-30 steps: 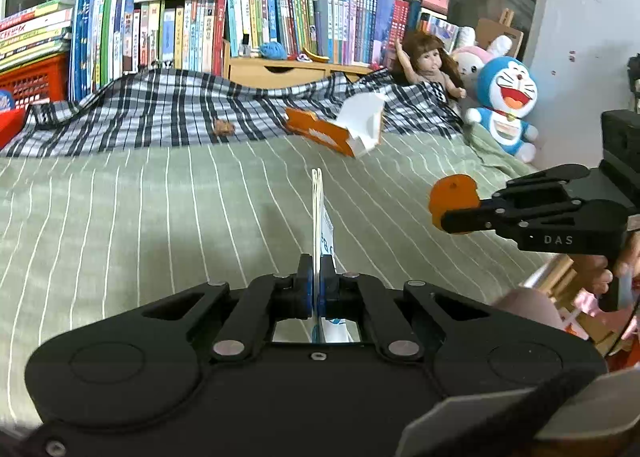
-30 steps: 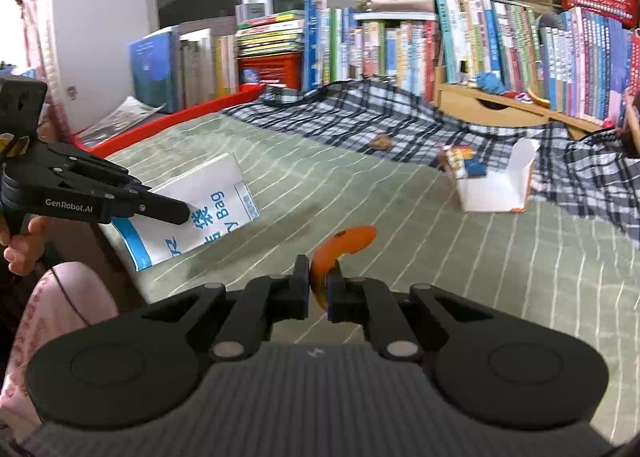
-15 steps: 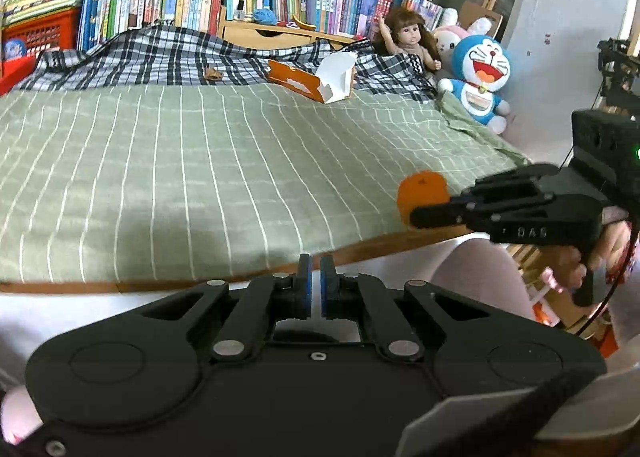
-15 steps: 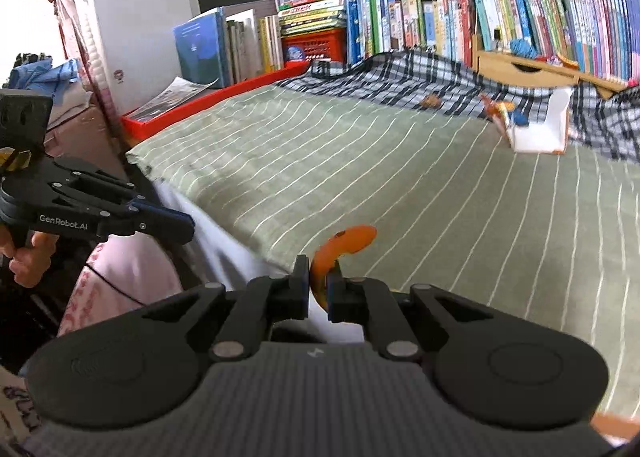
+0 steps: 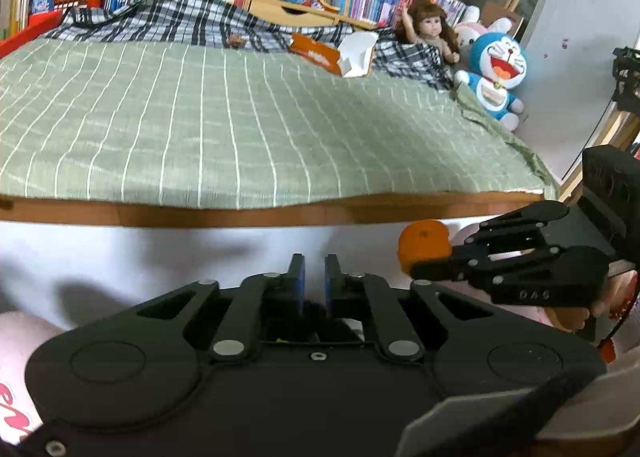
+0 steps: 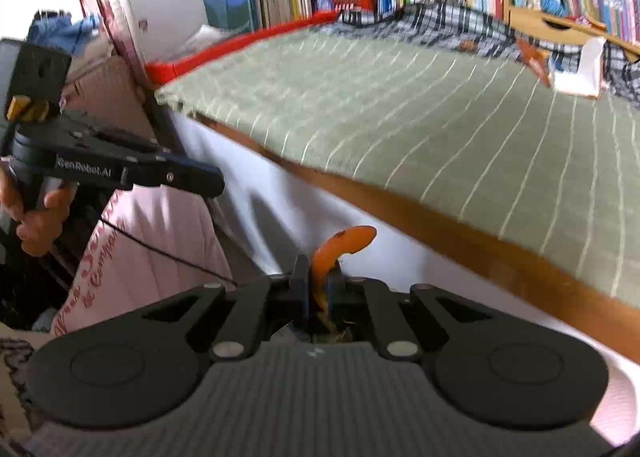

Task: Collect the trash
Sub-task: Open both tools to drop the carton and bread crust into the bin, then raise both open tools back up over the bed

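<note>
The left gripper hangs below the bed's wooden edge, its jaws opening with a narrow gap and nothing visible between them. To its right and slightly ahead, the right gripper is clenched on a curl of orange peel — in its own view the peel stands up from between the blue pads and bends over to the right. Both grippers sit in front of the white side of the bed. Farther ahead, on the green striped sheet, an open orange-and-white carton lies near the checked blanket — well beyond either gripper. A blue plush toy and a doll sit far ahead to the right.
</note>
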